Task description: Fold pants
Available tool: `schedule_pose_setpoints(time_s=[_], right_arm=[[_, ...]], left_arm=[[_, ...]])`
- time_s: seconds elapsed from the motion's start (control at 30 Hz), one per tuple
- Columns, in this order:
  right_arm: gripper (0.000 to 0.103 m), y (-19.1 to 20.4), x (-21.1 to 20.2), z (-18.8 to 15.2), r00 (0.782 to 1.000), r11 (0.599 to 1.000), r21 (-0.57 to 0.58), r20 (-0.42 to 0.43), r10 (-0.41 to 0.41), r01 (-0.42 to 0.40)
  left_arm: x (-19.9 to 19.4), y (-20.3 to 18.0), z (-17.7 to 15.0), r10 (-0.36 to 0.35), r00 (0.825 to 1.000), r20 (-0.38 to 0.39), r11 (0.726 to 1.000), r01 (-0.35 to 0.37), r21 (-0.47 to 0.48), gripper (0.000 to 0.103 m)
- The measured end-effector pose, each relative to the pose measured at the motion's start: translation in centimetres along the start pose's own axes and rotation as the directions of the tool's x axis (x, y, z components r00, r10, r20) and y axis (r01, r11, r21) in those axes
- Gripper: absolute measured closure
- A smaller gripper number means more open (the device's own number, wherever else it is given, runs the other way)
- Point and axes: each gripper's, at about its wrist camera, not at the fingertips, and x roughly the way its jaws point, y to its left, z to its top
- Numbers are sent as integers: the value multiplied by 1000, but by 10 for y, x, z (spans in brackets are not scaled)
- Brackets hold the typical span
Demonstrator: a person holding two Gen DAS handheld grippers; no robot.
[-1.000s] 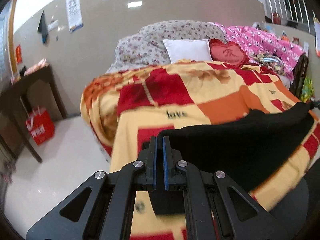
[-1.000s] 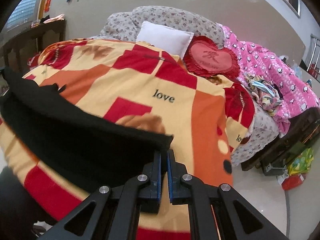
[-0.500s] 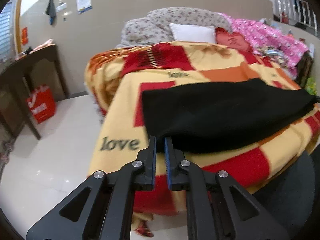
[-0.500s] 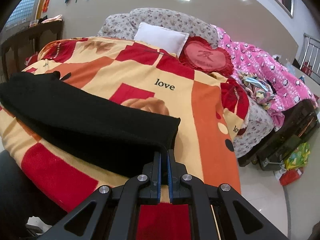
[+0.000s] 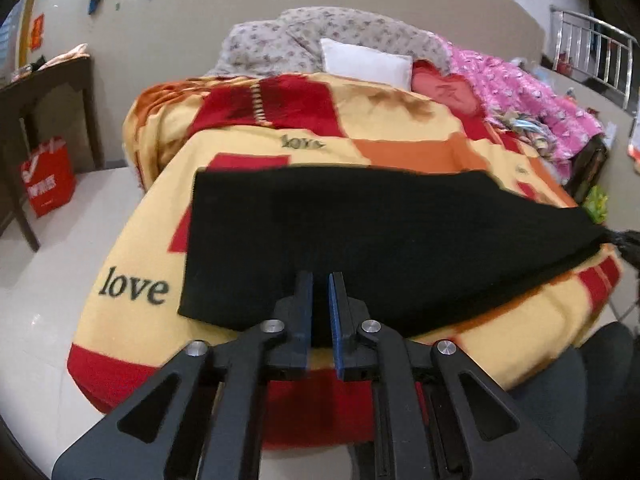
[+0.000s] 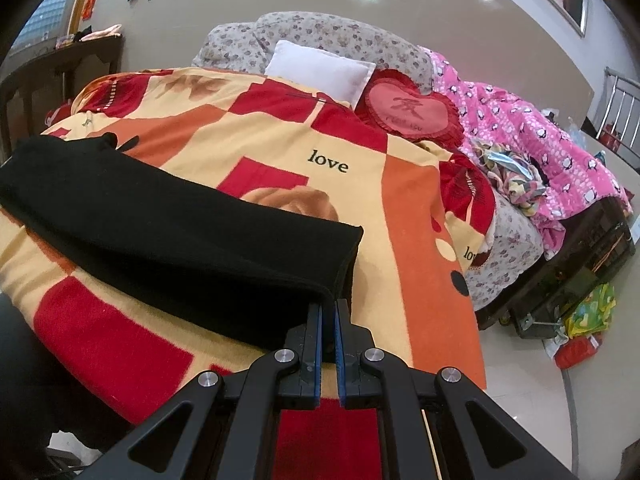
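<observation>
Across the whole scene, a bed spread with a yellow, red and orange blanket (image 5: pixel 280 184) printed with the word "love", its near edge hanging toward a pale tiled floor (image 5: pixel 60 280). Along the near part of that blanket, black pants (image 5: pixel 360 240) folded into a long flat band, lying across the bed from one gripper to the other. At the head of the bed, a flowered quilt (image 6: pixel 320 36) bunched up, a pink patterned cover (image 6: pixel 520 120) heaped to the right side, a white pillow (image 6: pixel 320 72) leaning against the flowered quilt, and a red heart-shaped cushion (image 6: pixel 408 112) just beside the pillow. Off to the left in the left wrist view, a dark wooden table (image 5: pixel 44 88) against the wall, with a red shopping bag (image 5: pixel 48 176) standing on the floor beneath it. At the bottom of that view, left gripper (image 5: pixel 320 292) with jaws nearly together, a narrow gap only, pinching the near edge of the pants. At the bottom of the right wrist view, right gripper (image 6: pixel 327 312) likewise almost closed, clamped on the folded corner at the pants' right end.
</observation>
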Motion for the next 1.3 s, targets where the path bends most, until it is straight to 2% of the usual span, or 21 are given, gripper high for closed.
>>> schedule_pose_setpoints(time_s=[0.13,0.2,0.3,0.37,0.53,0.6,0.63,0.7,0.77,0.83,0.87,0.9,0.93,0.97,1.0,1.1,1.13,1.2,1.23,1.27,1.3], right_arm=[[98,-1,1,-4,1000,1000,-2,-3,12,-12],[98,-4,7,-6,999,999,19,-15,29,-28],[97,-10,11,-12,998,996,64,-26,61,-59],[95,-14,9,-15,998,995,79,-36,56,-53],[95,-32,2,-23,997,989,139,-67,-31,40],[95,-47,-8,-18,996,972,217,-26,-84,87],[94,-51,-14,-13,997,962,261,5,-82,78],[92,-53,-24,0,997,946,324,77,-8,-17],[92,-45,-21,14,990,939,319,95,105,-131],[91,-38,-4,23,980,924,328,42,194,-197],[91,-37,13,24,969,907,358,-16,245,-223],[91,-38,38,22,946,883,400,-102,308,-244],[92,-40,51,21,940,874,416,-114,323,-250],[92,-45,53,22,949,871,423,-70,308,-251],[96,-51,62,26,955,872,434,-77,285,-225],[97,-65,77,33,957,834,507,-59,285,-217],[97,-65,77,37,961,836,510,-60,269,-202],[93,-61,64,48,988,883,457,-52,148,-108],[93,-57,59,52,993,891,446,-38,110,-82],[93,-56,48,54,996,893,444,-3,84,-74],[92,-54,38,55,994,890,443,38,105,-111]], left_arm=[[2,7,3,37,999,5,999,-37,10,98],[7,10,4,93,995,20,995,-94,25,99],[12,21,8,48,999,12,998,-48,-33,99],[13,18,10,63,998,9,998,-63,-13,99],[19,19,14,59,998,14,998,-59,-24,99],[21,18,15,60,998,14,998,-60,-32,99],[22,17,16,66,998,14,997,-65,-28,99],[24,15,19,77,997,9,997,-77,-17,99],[26,15,22,77,997,1,997,-77,-19,99],[27,16,22,71,997,-1,997,-71,-22,99],[26,17,22,68,998,-1,997,-68,-25,99],[26,17,22,66,998,-1,997,-66,-28,99],[26,17,22,66,998,0,997,-66,-30,99],[26,17,22,67,998,0,997,-67,-32,99],[26,17,22,68,998,0,997,-68,-36,99],[26,19,22,60,998,-3,997,-61,-52,99],[26,20,22,55,999,-2,997,-55,-60,99],[26,21,22,51,999,3,997,-51,-62,99],[26,20,21,50,999,6,997,-50,-63,99],[26,21,21,49,999,9,997,-49,-66,99],[26,20,21,49,999,10,996,-48,-68,99]])
